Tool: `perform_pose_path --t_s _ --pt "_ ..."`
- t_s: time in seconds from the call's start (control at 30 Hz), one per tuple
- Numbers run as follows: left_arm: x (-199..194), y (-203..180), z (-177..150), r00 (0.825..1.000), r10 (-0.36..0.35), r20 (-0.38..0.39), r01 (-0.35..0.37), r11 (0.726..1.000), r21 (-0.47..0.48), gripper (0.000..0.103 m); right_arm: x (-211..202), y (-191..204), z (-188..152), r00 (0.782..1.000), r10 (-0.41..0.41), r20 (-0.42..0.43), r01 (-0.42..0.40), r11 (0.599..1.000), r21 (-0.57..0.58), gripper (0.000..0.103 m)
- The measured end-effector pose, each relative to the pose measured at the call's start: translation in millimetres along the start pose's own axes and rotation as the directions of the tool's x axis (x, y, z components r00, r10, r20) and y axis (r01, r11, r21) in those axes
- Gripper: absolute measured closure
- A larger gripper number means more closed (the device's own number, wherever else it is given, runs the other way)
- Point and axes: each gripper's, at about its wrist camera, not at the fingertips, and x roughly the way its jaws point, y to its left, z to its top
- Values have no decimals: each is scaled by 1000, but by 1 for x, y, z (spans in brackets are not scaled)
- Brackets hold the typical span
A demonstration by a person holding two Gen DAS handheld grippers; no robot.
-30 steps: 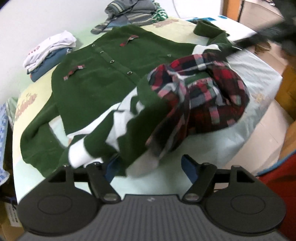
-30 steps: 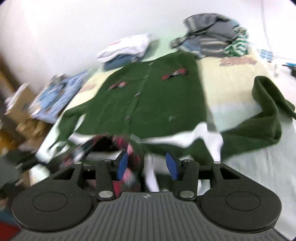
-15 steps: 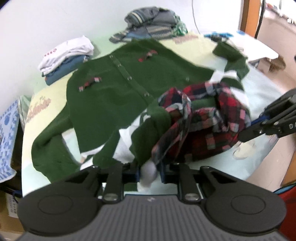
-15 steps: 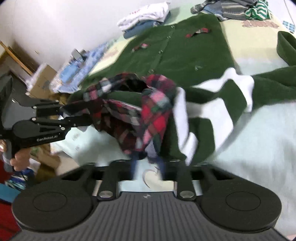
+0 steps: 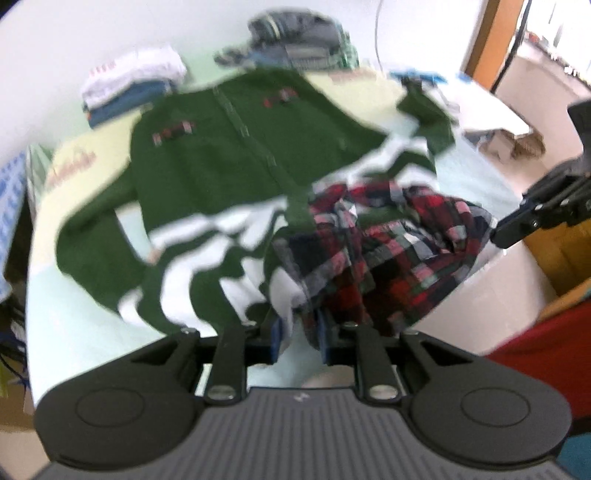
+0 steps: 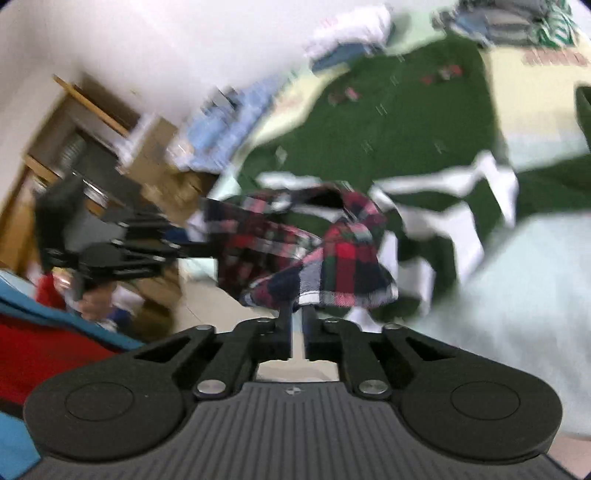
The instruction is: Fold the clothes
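Both claws were clamped on the plaid shirt (image 5: pixel 388 236): the left claw (image 5: pixel 298 332) pinched its near edge, the right claw (image 6: pixel 298 321) its opposite hem, the shirt bunched between them, just ahead of the green cardigan (image 5: pixel 229 155) spread on the bed (image 5: pixel 85 332).

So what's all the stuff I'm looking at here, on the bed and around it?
green cardigan: one, dark green with white bands, spread across the bed
plaid collar: one, red, navy and white, bunched at the near edge, part of the cardigan
folded clothes: one stack, white over blue, far left by the wall
striped clothes: one heap, grey and green, far end
bed: one, pale sheet
left hand-held gripper: black, shut on the collar
right hand-held gripper: black, shut on the collar
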Motion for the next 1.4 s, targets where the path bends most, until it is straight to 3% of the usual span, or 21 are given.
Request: perform_pose_path --t_s 0.03,0.1,0.13,0.2,0.27,0.3,0.4,0.47,0.5,0.73,0.77,0.87,0.97,1.03,1.07,1.1,1.17,1.23,1.3,1.33,1.4 --pt "8 -1 -5 1000 -10 -24 10 1000 -6 83 6 -3 -2 1000 3 -8 -3 1000 23 88" --pt "21 -4 -11 998 -17 -56 17 1000 -12 83 18 -9 -5 1000 -13 -6 13 997 72 64" --pt "28 -6 -13 997 -18 -69 17 1000 -14 82 24 -13 -6 999 -36 0 36 995 98 59" --pt "35 -10 -15 997 -7 -71 7 1000 -6 69 34 -19 -7 997 -76 13 74 988 134 59" --pt "37 -14 -13 999 11 -49 -10 1000 16 48 41 -24 -9 995 -94 25 89 983 160 59" --pt "38 -16 -12 999 22 -41 -21 999 28 48 43 -25 -10 994 -102 31 95 981 166 59" --pt "42 -18 -6 1000 19 -20 -19 1000 24 63 50 -23 -8 992 -119 31 112 979 167 66" --pt "48 -15 -3 1000 6 -30 -6 1000 2 87 55 -21 -6 993 -117 5 115 981 157 80" --pt "47 -14 -3 999 7 -35 -7 1000 0 88 55 -20 -6 995 -95 -13 96 984 148 88" --pt "12 -6 -16 998 -42 -44 42 999 1 89 34 9 -8 991 42 -130 -46 999 -25 92" --pt "7 -8 -18 997 -52 -53 54 998 22 95 31 12 -9 986 58 -154 -66 997 -50 93" --pt "15 -15 -28 991 -67 -115 74 995 64 97 41 11 -11 978 26 -209 -45 995 -86 94" --pt "38 -27 -35 983 -14 -185 35 994 108 97 56 -4 -15 968 -15 -249 6 999 -37 89" --pt "35 -27 -37 986 -1 -166 19 994 109 97 66 -14 -17 960 -40 -276 40 999 -6 84" --pt "31 -25 -36 989 -1 -151 16 995 101 91 62 -16 -16 960 -36 -278 35 999 -7 77" --pt "24 -20 -35 992 8 -128 4 995 97 85 55 -14 -14 961 -23 -274 20 1000 -16 69" --pt "10 -10 -29 996 51 -72 -44 994 97 67 31 -10 -6 975 -9 -222 -3 998 -56 67" --pt "1 3 -19 996 84 -22 -82 994 74 68 5 -10 5 992 -26 -121 17 997 -77 65" --pt "-4 15 -8 993 113 26 -114 993 44 64 -13 -16 15 997 -80 -8 79 995 -55 54" --pt "0 19 -3 990 133 40 -134 991 29 57 -18 -23 20 989 -138 58 139 990 -23 50" --pt "16 27 7 983 179 52 -179 984 -2 56 -15 -37 26 952 -281 122 279 960 33 49"
